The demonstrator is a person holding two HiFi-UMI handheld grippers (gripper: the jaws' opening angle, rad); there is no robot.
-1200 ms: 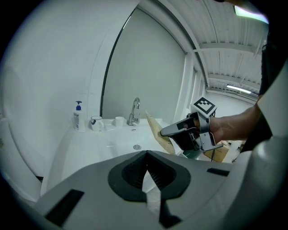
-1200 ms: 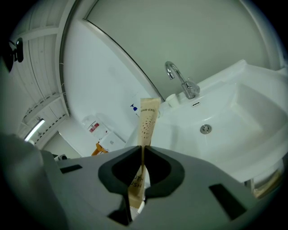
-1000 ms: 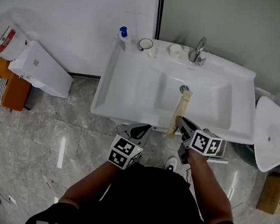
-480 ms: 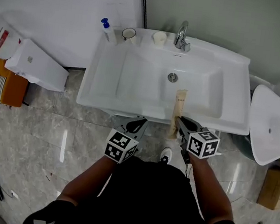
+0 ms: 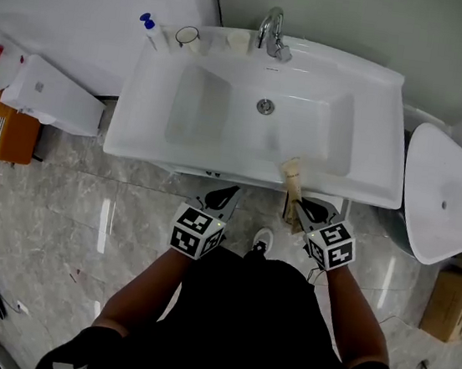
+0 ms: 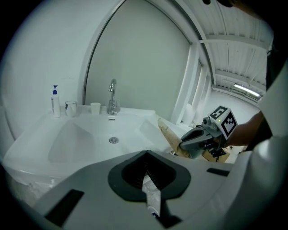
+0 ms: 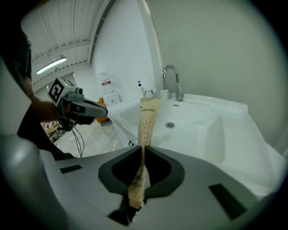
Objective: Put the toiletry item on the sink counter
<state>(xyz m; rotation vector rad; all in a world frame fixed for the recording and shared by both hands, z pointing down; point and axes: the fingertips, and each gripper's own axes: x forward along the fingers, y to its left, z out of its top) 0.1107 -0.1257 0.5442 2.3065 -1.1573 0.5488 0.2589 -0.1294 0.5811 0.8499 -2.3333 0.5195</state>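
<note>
My right gripper [image 5: 301, 204] is shut on a long tan paper toiletry packet [image 5: 291, 179]. The packet sticks forward, and its far end lies over the front rim of the white sink [image 5: 136, 137]. In the right gripper view the packet [image 7: 147, 121] rises upright from the shut jaws [image 7: 143, 155], pointing at the basin. My left gripper [image 5: 226, 192] hovers just in front of the sink's front edge. It is shut on a small white packet [image 6: 151, 197], which hangs back behind the jaws [image 6: 145, 166]. The left gripper view also shows the right gripper [image 6: 198, 139] holding the tan packet [image 6: 168, 134].
A chrome faucet [image 5: 272, 29] stands at the sink's back. On the back left ledge are a blue pump bottle [image 5: 150, 27], a glass [image 5: 185, 37] and a white cup [image 5: 237, 41]. A white rounded fixture [image 5: 435, 202] stands at right, a white box [image 5: 52, 97] on the floor at left.
The right gripper has drawn the tan packet back from over the drain to the sink's front rim, a little to the right. Both grippers now sit farther from the basin.
</note>
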